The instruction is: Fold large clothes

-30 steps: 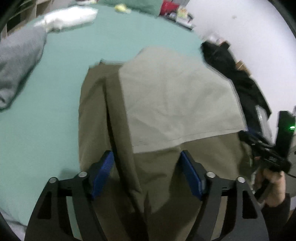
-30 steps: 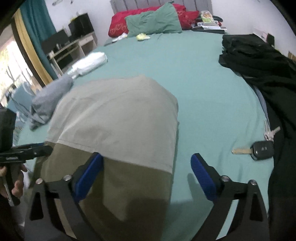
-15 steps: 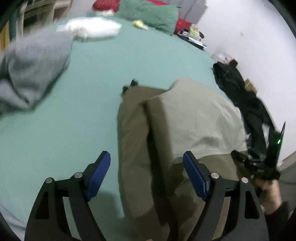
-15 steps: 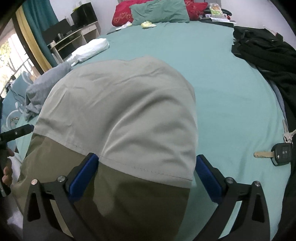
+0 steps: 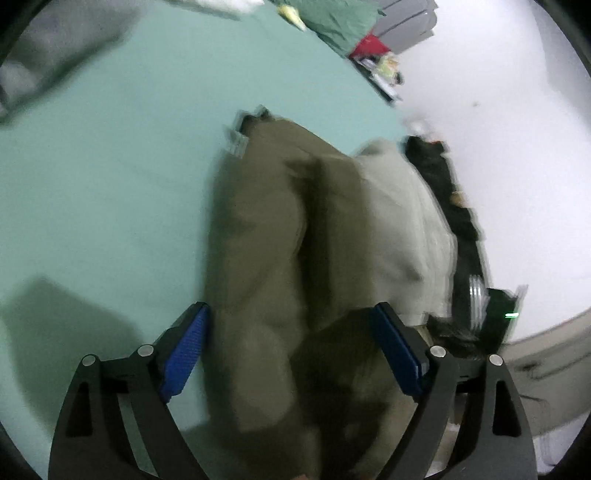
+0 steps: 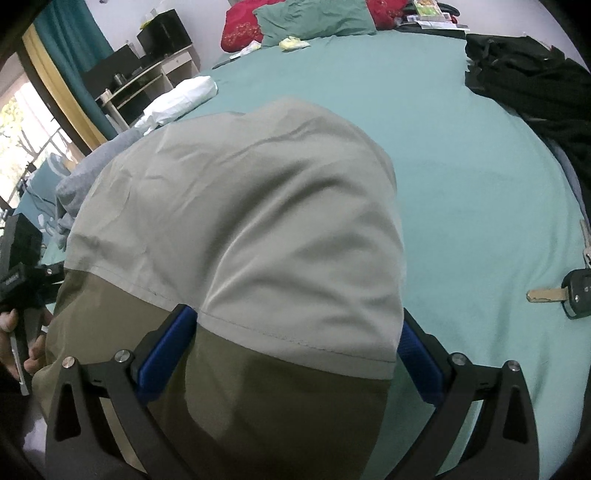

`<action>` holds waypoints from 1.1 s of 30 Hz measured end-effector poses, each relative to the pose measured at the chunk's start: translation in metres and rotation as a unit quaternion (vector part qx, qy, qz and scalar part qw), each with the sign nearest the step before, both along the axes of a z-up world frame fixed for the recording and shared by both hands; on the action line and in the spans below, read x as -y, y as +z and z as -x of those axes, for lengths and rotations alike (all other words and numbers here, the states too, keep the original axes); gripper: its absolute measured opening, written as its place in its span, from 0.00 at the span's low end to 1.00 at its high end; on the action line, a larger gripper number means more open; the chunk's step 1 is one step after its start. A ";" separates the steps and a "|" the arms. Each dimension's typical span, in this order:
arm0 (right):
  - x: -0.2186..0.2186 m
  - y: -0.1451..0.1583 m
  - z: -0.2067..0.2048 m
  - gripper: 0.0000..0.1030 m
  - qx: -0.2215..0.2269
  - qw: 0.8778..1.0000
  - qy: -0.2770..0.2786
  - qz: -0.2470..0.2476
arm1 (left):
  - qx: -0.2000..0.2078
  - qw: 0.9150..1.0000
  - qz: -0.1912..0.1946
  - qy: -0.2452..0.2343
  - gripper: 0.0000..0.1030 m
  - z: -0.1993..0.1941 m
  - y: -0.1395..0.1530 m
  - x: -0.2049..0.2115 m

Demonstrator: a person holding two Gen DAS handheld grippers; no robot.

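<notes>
A large two-tone garment, olive and light grey (image 6: 240, 221), lies folded on the teal bed sheet (image 6: 461, 177). In the left wrist view the garment (image 5: 280, 236) runs between the blue pads of my left gripper (image 5: 291, 343), which is open above its near end. My right gripper (image 6: 291, 354) is open too, its blue pads on either side of the garment's seam; the cloth covers the gap between them. The left gripper and the hand holding it show at the left edge of the right wrist view (image 6: 22, 273).
A black pile of clothes (image 6: 532, 81) lies at the bed's right side. A car key (image 6: 569, 291) lies on the sheet at the right. A grey garment (image 6: 88, 173) and a white bundle (image 6: 181, 99) lie at the left. Pillows (image 6: 310, 18) are at the head.
My left gripper has swung right and closer, so the garment now fills its jaws. My right gripper has moved forward over the garment's seam. Both stay open.
</notes>
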State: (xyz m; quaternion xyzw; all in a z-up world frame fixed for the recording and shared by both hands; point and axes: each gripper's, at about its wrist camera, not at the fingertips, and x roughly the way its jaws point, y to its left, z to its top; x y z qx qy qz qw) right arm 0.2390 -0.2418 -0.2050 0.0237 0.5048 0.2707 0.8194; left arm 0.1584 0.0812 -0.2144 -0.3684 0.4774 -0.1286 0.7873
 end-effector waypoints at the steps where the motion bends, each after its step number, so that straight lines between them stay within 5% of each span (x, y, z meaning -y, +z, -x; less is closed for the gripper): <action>1: 0.000 0.000 0.000 0.99 0.000 1.000 0.000 0.000 | -0.002 1.000 0.017 -0.014 0.87 -0.004 -0.002 0.007; 7: 0.003 -0.002 -0.003 0.99 -0.008 1.000 0.000 -0.011 | 0.010 0.999 0.025 -0.043 0.95 -0.015 0.007 0.044; 12: 0.007 -0.004 -0.005 0.99 -0.011 1.000 -0.003 -0.015 | -0.013 0.990 -0.097 -0.097 0.98 -0.026 0.004 0.090; 15: 0.011 -0.004 -0.005 0.99 -0.014 1.000 -0.009 -0.022 | -0.020 0.986 -0.122 -0.108 1.00 -0.036 0.000 0.101; 24: 0.035 -0.021 0.000 0.91 -0.084 0.984 -0.009 -0.155 | -0.014 0.982 -0.132 -0.132 0.99 -0.043 0.000 0.100; 27: 0.039 -0.021 0.004 0.72 -0.076 0.982 -0.009 -0.171 | -0.005 0.982 -0.121 -0.143 0.75 -0.038 0.004 0.108; 29: 0.037 -0.018 0.008 0.55 -0.072 0.980 -0.003 -0.186 | -0.001 0.983 -0.114 -0.146 0.48 -0.036 0.008 0.112; 33: 0.020 0.015 0.025 0.44 0.001 0.990 0.022 -0.140 | 0.010 0.986 -0.110 -0.125 0.35 -0.028 0.019 0.117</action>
